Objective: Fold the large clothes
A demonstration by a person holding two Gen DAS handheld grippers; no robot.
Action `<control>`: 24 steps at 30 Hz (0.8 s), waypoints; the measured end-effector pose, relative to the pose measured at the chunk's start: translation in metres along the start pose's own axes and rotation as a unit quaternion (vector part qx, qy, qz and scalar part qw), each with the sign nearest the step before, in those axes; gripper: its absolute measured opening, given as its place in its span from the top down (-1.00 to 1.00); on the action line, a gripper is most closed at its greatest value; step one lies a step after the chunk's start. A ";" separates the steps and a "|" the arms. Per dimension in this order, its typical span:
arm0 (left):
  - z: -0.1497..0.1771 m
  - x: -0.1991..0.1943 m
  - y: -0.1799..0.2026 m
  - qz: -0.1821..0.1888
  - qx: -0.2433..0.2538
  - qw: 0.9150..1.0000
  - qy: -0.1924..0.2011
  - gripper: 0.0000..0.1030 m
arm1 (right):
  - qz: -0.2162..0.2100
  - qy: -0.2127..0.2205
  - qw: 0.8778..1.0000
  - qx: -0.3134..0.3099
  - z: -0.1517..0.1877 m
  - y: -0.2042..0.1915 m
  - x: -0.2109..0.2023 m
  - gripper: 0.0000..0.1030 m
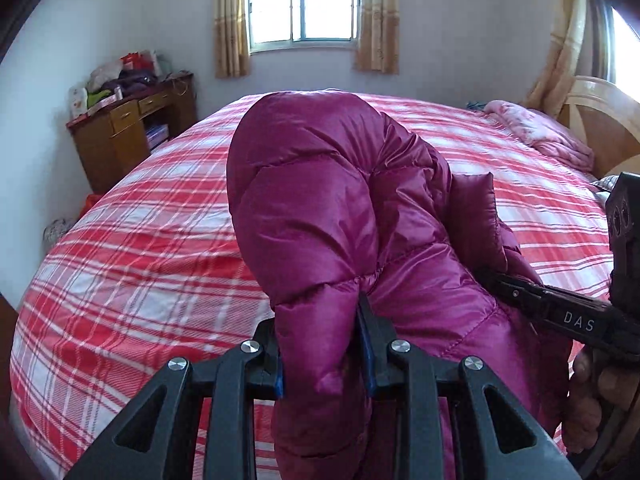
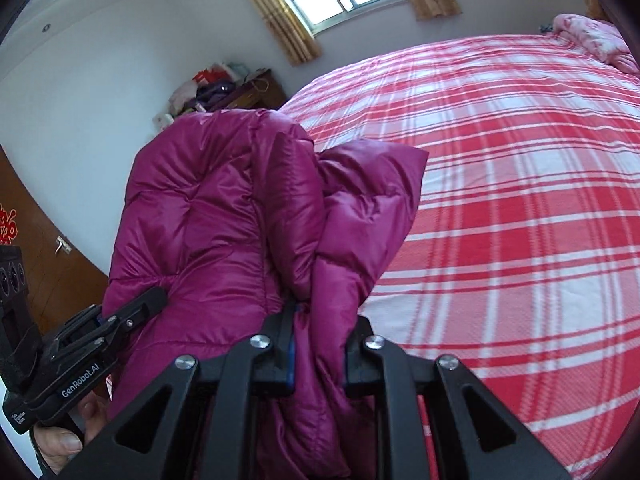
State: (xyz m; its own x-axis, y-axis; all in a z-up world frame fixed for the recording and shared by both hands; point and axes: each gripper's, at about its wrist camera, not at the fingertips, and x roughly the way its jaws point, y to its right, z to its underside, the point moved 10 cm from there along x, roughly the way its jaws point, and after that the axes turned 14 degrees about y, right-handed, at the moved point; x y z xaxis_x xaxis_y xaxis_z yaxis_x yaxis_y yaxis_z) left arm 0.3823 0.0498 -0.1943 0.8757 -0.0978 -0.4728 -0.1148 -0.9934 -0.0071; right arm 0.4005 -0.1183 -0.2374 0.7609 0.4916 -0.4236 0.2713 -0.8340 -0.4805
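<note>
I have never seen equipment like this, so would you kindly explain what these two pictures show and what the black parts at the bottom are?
There is no robot here: a person holds a pair of hand-held tongs in each hand, and each has a wide-angle camera looking along its fingers. One picture comes from the left tongs, the other from the right tongs; each also catches the other tool at its edge. Both are clamped on a magenta puffer jacket, lifted above a bed with a red and white checked bedspread. A pink blanket lies by the headboard, and a cluttered wooden desk stands under the window.
</note>
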 end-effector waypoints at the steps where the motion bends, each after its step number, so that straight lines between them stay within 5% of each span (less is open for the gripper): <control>1: 0.004 0.003 -0.006 -0.003 -0.002 1.000 -0.006 0.44 | 0.000 -0.005 1.000 -0.001 0.003 -0.001 0.006 0.65; 8: 0.033 0.017 -0.025 -0.004 -0.018 0.999 -0.032 0.41 | 0.006 -0.026 1.000 -0.001 0.012 0.011 0.027 0.65; 24: 0.046 0.026 -0.028 -0.019 -0.014 0.999 -0.031 0.13 | 0.026 -0.042 0.999 -0.022 0.021 0.007 0.034 0.55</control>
State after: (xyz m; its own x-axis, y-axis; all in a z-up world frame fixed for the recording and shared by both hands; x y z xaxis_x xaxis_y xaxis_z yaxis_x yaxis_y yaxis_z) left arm 0.3866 0.0783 -0.2463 0.8483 -0.0573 -0.5263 -0.0682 -0.9977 -0.0013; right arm 0.4159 -0.1024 -0.2711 0.7233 0.4651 -0.5104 0.2595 -0.8681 -0.4232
